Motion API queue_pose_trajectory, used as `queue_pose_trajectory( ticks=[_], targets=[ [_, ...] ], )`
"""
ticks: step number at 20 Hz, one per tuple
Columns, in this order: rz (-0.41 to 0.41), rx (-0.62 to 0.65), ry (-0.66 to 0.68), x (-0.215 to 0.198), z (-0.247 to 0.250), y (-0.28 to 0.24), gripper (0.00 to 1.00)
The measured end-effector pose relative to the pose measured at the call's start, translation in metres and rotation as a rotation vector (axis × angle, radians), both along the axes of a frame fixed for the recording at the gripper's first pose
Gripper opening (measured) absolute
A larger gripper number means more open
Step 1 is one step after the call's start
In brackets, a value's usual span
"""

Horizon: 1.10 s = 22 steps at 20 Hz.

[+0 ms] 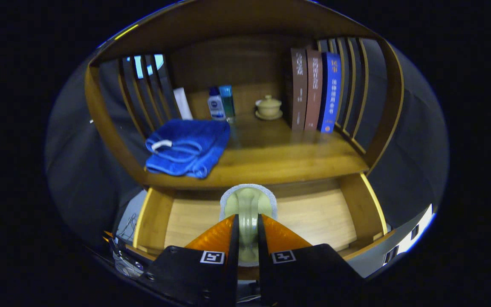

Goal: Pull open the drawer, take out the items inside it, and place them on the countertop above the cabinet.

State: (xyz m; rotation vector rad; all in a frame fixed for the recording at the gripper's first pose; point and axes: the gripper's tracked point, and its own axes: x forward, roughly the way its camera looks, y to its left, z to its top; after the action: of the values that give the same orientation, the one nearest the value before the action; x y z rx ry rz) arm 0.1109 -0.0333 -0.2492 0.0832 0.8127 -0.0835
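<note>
Nearest the camera, the gripper (248, 238) is seen clenched on a pale green glazed object (248, 204), apparently a small ceramic dish or cup with a grey-white rim; both orange fingers (211, 236) are pressed against its sides, and it is held above the open drawer (313, 213); the drawer's bare wooden floor is visible to either side of the fingers, and no other item can be made out on it; the countertop (279, 162) lies just beyond and above the held piece, with a folded blue towel (188, 147) toward its left, two small bottles (221, 102) and a lidded cup on a saucer (268, 107) at the back, and three books (316, 94) standing at the right

The step in hand is judged to be the lift from drawer to countertop; the piece should be raised clear of the countertop's front edge before being carried forward, kept level, and set down on the bare wood between the towel and the books, well short of the lidded cup; the grip should be released only once the base is felt to rest

The lower part of the held piece is hidden by the fingers, so its true shape cannot be told; the drawer's front is cut off beneath the gripper, and the part of its floor behind the piece is concealed
</note>
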Motion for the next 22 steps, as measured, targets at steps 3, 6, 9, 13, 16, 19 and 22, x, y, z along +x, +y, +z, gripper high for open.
queue_pose_trajectory(
  ticks=[3, 6, 9, 13, 16, 19, 22],
  targets=[
    [-0.003, 0.02, -0.006, 0.035, 0.01, -0.002, 0.26],
    [-0.004, 0.022, -0.022, 0.08, 0.014, -0.006, 0.25],
    [-0.001, 0.016, -0.006, 0.122, 0.007, -0.009, 0.26],
    [0.008, -0.004, 0.037, 0.158, -0.014, -0.015, 0.25],
    [0.001, -0.01, 0.09, 0.172, -0.033, -0.019, 0.25],
    [-0.004, 0.011, 0.117, 0.179, -0.048, -0.018, 0.25],
    [0.0, 0.029, 0.096, 0.183, -0.047, -0.017, 0.47]
  ],
)
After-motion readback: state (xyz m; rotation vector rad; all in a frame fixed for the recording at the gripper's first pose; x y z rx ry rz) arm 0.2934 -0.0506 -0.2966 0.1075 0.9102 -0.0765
